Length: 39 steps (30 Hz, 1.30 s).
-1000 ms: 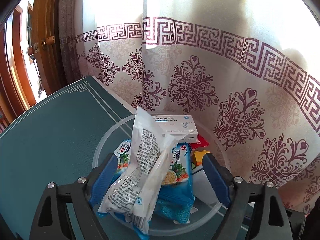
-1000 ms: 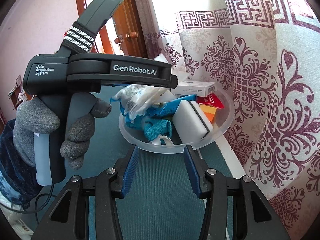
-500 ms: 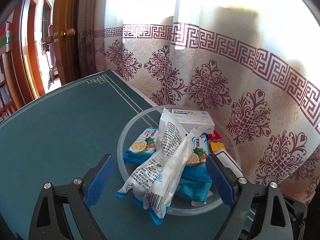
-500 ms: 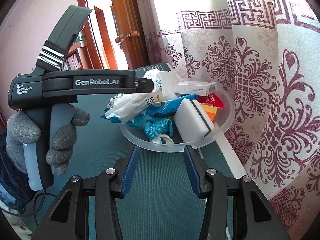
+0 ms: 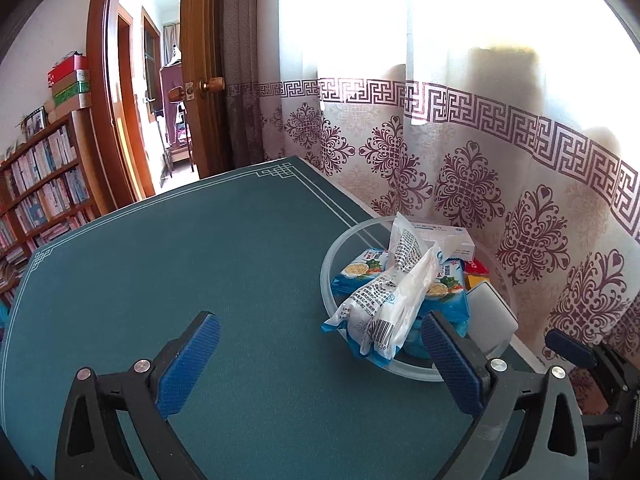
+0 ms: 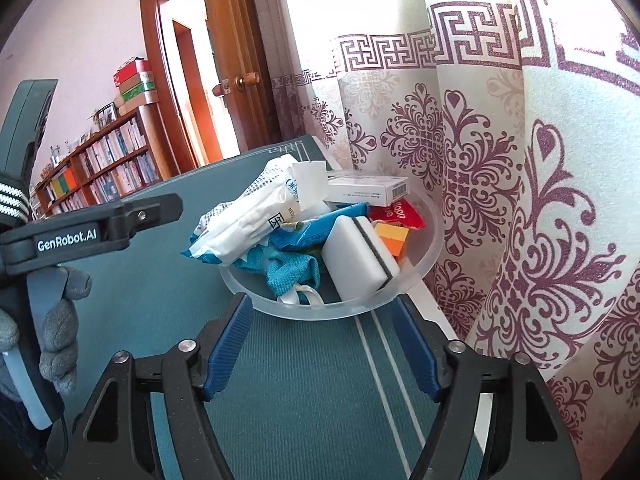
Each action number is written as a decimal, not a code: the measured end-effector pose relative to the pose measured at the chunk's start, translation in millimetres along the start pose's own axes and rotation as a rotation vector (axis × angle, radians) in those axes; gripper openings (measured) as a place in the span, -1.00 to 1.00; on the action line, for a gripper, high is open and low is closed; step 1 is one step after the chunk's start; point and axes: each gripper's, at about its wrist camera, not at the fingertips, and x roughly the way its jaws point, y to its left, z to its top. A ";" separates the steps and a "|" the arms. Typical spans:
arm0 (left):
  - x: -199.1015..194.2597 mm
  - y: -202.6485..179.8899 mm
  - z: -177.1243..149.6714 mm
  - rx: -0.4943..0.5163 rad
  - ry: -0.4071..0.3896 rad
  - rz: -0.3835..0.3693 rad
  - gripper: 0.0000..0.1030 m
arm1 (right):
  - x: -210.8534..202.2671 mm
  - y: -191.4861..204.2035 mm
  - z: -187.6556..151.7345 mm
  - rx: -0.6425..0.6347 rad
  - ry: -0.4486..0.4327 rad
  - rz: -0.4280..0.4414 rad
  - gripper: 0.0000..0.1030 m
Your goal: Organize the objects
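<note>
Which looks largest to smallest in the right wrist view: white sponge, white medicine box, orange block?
1. white sponge, though it lies nearest the camera
2. white medicine box
3. orange block, partly hidden behind the sponge

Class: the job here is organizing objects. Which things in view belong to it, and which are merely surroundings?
Part of the job:
clear bowl
white packet
blue snack packs
white box
sponge
teal cloth

Just surroundings:
patterned curtain
bookshelf
door

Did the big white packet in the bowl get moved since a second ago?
No. The white packet lies across the clear bowl just as before, under the white box. Only the left gripper backed away, its jaws opening and empty.
</note>
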 end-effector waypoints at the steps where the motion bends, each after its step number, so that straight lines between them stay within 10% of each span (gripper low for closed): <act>1: -3.1 -1.2 -0.5 0.003 -0.005 0.012 0.99 | -2.1 -0.2 2.0 -0.006 -0.003 -0.004 0.54; 9: -23.5 -14.1 -2.1 0.036 -0.052 0.086 0.99 | -11.8 -0.8 22.2 -0.030 -0.028 -0.041 0.90; 39: -23.9 -17.0 -17.5 0.045 -0.028 0.171 0.99 | 2.4 0.7 28.1 -0.088 0.004 -0.114 0.93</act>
